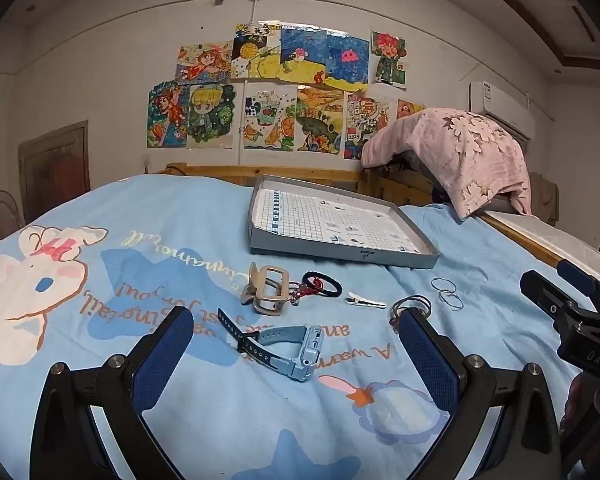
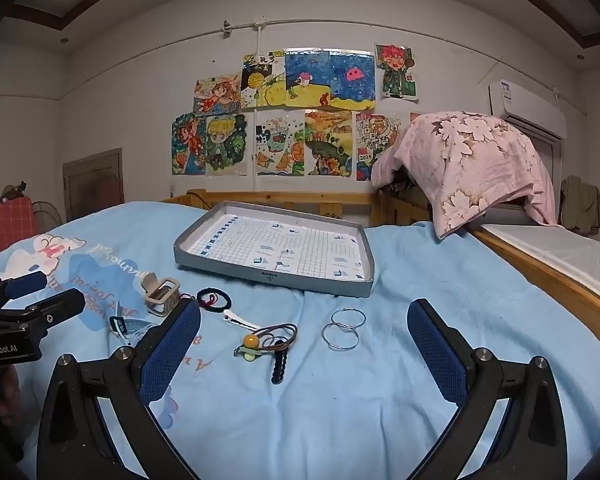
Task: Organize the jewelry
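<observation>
The tray (image 2: 274, 278) lies on the bed (image 2: 420, 360), behind the small items. In front of it, left to right: hair claw (image 2: 162, 295), hair tie (image 2: 214, 300), hair clip (image 2: 240, 319), two rings (image 2: 342, 329). The watch (image 1: 288, 350) lies nearest.

Bare light-blue printed bedsheet (image 2: 440, 280) right of the two thin silver hoops (image 2: 342, 328): free passage. Shallow grey cardboard tray (image 2: 268, 276) blocks beyond. Pink floral cloth (image 2: 472, 160) overhangs far right corner.
</observation>
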